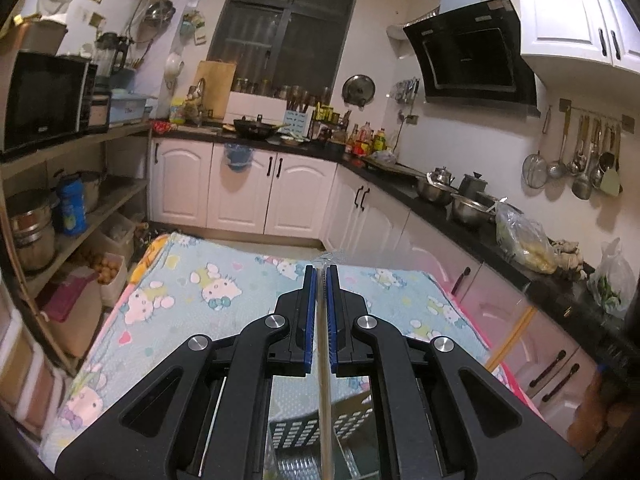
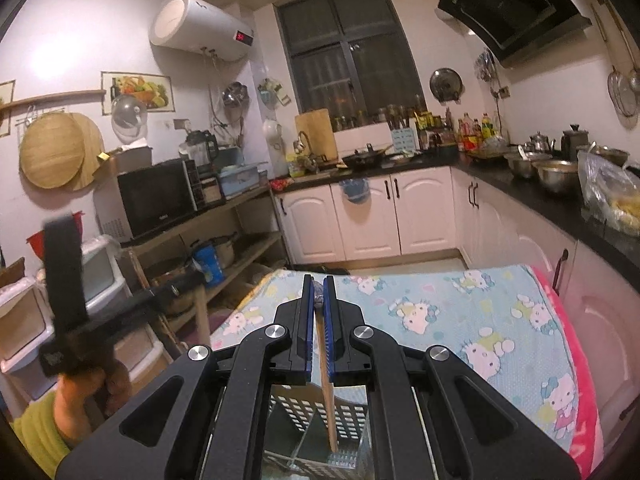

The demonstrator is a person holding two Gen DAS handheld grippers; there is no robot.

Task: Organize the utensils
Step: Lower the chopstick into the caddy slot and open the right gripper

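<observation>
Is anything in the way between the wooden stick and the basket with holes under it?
Nothing visible is. The right gripper is shut on the wooden stick, whose lower end hangs just over the holey basket, with only open air between them. The basket's inside is mostly hidden.

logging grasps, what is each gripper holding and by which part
Left gripper: shut on a thin metal rod, gripped along its shaft, bristly tip just past the gripper. Right gripper: shut on a wooden stick, near its upper end.
</observation>
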